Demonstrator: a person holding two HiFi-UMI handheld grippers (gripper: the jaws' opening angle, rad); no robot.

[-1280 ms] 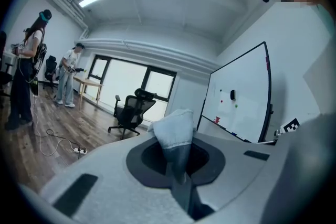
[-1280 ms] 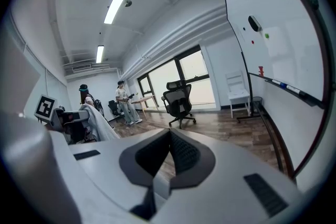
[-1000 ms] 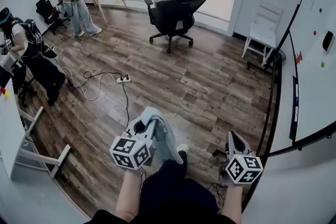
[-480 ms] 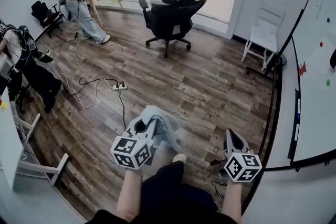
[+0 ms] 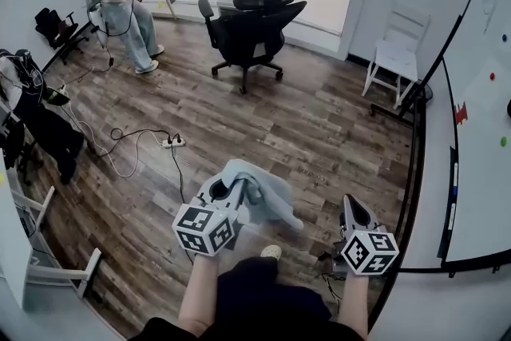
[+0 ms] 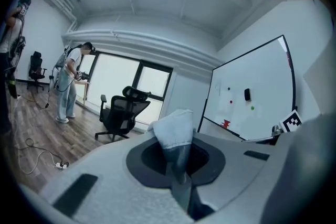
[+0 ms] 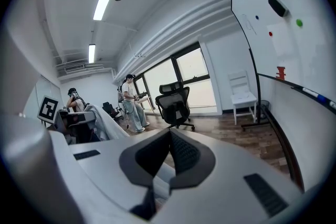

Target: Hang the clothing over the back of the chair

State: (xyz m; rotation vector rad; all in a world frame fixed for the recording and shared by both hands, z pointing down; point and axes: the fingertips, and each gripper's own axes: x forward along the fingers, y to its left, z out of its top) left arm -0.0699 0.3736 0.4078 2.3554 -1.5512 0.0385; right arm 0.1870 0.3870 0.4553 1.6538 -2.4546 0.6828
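Two grippers are seen in the head view. The left gripper (image 5: pixel 232 188) is clamped on the pale blue clothing (image 5: pixel 270 194), which is draped to its right. The right gripper (image 5: pixel 354 212) is closed and empty. In the left gripper view, the clothing is pinched between the jaws, with the black chair (image 6: pixel 122 112) well ahead. In the right gripper view, the jaws are met on nothing.

Legible text, numbers, brands: none. Coded signs only: black-and-white square markers, no letters, on white cube (image 5: pixel 204 229) of left gripper (image 5: pixel 229 189) and on white cube (image 5: pixel 370 253) of right gripper (image 5: pixel 352 208). Large white wall board (image 5: pixel 479 52): coloured dots, no readable writing.
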